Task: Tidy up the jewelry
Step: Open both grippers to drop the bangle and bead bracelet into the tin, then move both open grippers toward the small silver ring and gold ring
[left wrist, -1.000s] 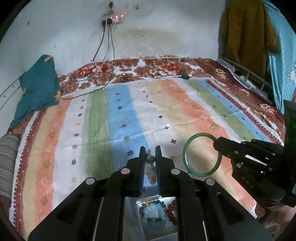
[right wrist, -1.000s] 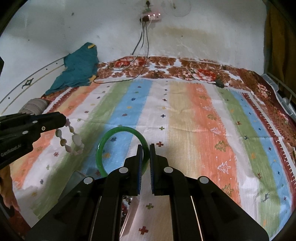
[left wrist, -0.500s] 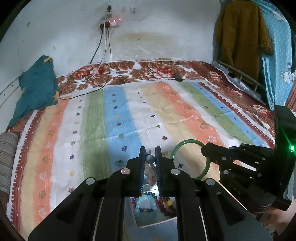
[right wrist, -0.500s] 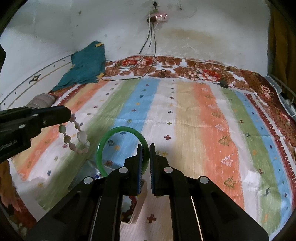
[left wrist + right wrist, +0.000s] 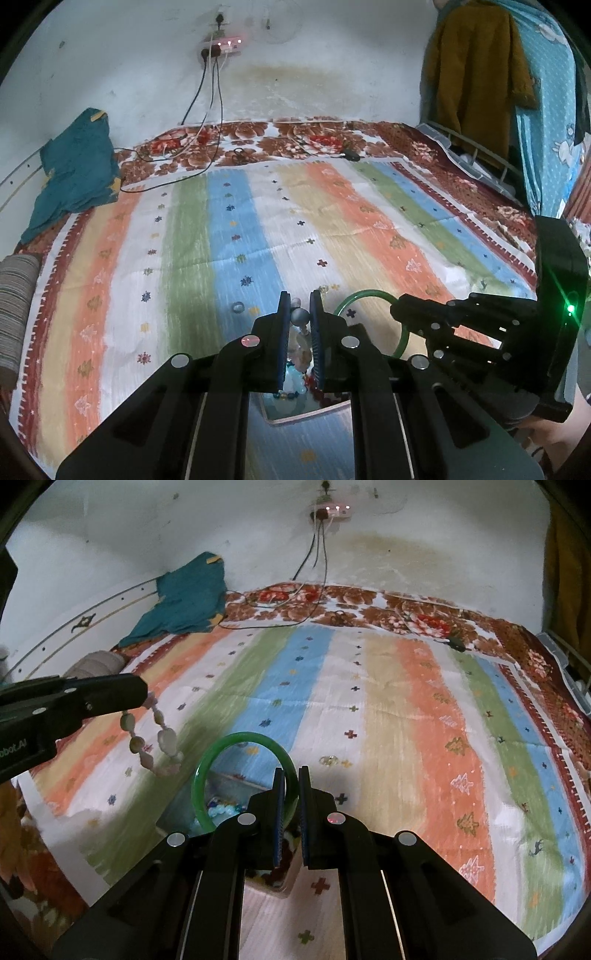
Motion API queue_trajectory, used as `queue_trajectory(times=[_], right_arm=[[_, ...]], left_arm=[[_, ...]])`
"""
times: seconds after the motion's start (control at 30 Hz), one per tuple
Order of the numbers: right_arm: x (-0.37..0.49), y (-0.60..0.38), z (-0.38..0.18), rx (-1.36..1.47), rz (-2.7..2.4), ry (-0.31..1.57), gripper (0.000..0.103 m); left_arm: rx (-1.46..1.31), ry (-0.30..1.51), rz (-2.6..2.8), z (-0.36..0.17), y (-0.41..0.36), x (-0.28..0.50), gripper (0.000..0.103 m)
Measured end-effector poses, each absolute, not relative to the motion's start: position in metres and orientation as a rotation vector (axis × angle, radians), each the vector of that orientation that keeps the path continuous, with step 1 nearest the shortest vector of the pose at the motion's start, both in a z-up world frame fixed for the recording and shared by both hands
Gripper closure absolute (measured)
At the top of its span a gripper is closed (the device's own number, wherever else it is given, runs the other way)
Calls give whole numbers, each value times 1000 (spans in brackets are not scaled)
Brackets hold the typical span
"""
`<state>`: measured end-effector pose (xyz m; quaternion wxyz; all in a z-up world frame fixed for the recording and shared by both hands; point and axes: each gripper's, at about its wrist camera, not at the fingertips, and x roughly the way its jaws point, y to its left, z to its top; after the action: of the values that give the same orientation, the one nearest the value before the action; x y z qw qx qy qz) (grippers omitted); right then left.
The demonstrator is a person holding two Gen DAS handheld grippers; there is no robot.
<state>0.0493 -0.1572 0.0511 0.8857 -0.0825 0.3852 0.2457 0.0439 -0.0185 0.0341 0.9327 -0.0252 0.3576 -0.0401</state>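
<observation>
Right claw [image 5: 291, 775] pinches glossy green ring bangle [image 5: 221, 746]; left claw [image 5: 300, 306] grips knobbly bead string [image 5: 155, 746]

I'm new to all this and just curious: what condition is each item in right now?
left gripper: shut on the bead strand.
bead strand: dangling in the air.
right gripper: shut on the green bangle.
green bangle: held upright above the box.
box: open, beads inside.
power strip: lights on.

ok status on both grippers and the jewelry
Left gripper shut on bead bracelet. Right gripper shut on green bangle. Both above open jewelry box. Nothing in the way.
</observation>
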Motion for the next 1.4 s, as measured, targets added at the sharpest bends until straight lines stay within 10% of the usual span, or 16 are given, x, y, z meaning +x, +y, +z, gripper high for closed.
queue_trajectory(times=[0.57, 0.63, 1.4], right_arm=[[34, -157, 46, -168, 540, 835, 86], [36, -160, 46, -154, 532, 840, 55], [78, -183, 35, -59, 455, 915, 41]], left_arm=[[-76, 757, -74, 29, -20, 30, 92], [-99, 764, -59, 29, -14, 31, 85], [-184, 884, 98, 2, 23, 61, 40]])
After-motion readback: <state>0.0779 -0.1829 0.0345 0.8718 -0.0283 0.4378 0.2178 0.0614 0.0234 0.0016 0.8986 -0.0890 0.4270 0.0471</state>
